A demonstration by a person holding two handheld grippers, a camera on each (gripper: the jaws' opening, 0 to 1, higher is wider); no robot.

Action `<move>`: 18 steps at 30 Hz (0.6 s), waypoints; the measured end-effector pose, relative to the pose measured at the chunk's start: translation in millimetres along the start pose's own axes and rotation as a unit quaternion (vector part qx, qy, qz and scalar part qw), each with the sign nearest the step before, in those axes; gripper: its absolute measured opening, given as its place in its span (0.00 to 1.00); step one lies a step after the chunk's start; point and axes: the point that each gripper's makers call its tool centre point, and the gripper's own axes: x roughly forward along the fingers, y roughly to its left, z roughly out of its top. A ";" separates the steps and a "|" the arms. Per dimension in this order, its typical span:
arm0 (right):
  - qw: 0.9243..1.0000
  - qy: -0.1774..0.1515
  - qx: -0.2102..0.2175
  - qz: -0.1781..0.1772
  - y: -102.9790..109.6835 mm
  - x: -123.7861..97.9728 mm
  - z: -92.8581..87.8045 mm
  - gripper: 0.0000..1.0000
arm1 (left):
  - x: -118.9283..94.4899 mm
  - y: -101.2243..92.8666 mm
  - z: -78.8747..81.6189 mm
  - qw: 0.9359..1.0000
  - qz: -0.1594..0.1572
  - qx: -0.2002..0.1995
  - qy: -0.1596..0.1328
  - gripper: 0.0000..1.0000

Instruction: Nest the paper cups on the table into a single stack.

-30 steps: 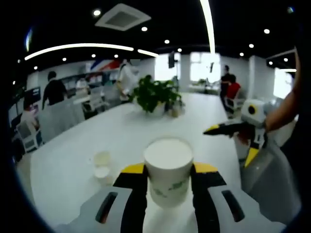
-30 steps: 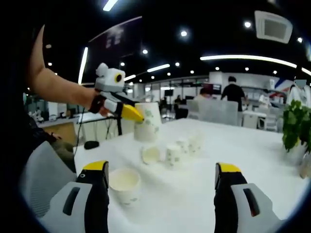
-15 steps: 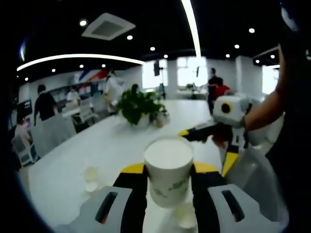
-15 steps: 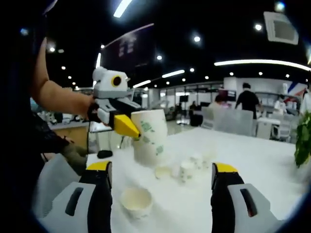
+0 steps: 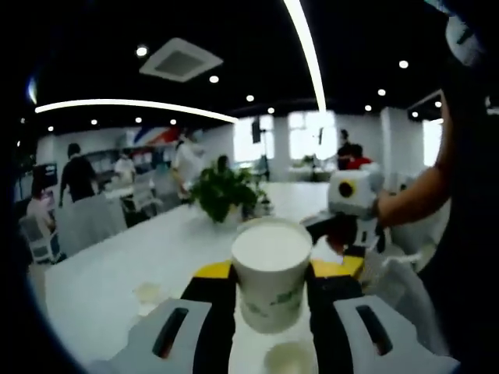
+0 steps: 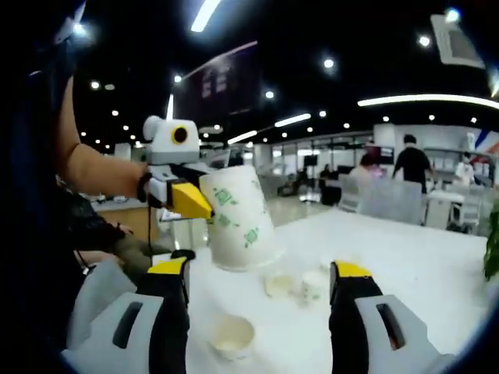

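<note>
A white paper cup (image 5: 271, 251) with green print stands upright between the jaws of my left gripper (image 5: 271, 274), which is shut on it. Under it, another paper cup (image 5: 287, 360) stands open-mouthed on the white table (image 5: 117, 273). In the right gripper view the held cup (image 6: 235, 220) hangs tilted in the left gripper (image 6: 199, 202), above and beyond my right gripper (image 6: 261, 271), whose jaws stand open and empty. Below them, one cup (image 6: 231, 336) stands near and two smaller ones (image 6: 278, 284) (image 6: 313, 285) stand farther back.
The right gripper (image 5: 340, 245) and a person's forearm (image 5: 405, 204) come in from the right in the left gripper view. A potted plant (image 5: 222, 191) stands mid-table, and a small cup (image 5: 146, 294) sits to the left. People and chairs stand behind the table.
The left gripper has carried its cup nearer to the right gripper, and it looms larger and more tilted there. A table cup has come under the held cup in the left gripper view.
</note>
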 end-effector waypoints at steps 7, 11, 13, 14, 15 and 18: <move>0.998 0.002 0.007 0.066 24.6 4.3 25.7 0.53 | -14.4 -3.4 26.3 0.996 0.010 -0.040 -0.081 0.34; 0.996 -0.006 0.012 0.092 33.8 5.7 39.8 0.49 | -16.8 -6.8 23.9 0.995 0.006 -0.045 -0.084 0.34; 0.995 0.002 0.022 0.099 34.4 6.4 38.9 0.46 | -19.5 -8.1 22.9 0.994 0.002 -0.053 -0.090 0.34; 0.994 0.003 0.027 0.103 34.7 5.9 37.9 0.44 | -21.5 -8.4 21.7 0.994 0.000 -0.060 -0.090 0.34; 0.992 0.002 0.050 0.115 37.0 4.6 36.7 0.40 | -22.9 -8.8 20.6 0.994 -0.002 -0.062 -0.088 0.34; 0.983 -0.008 0.113 0.142 40.1 -0.2 39.3 0.31 | -28.4 -13.8 17.0 0.994 -0.021 -0.073 -0.082 0.34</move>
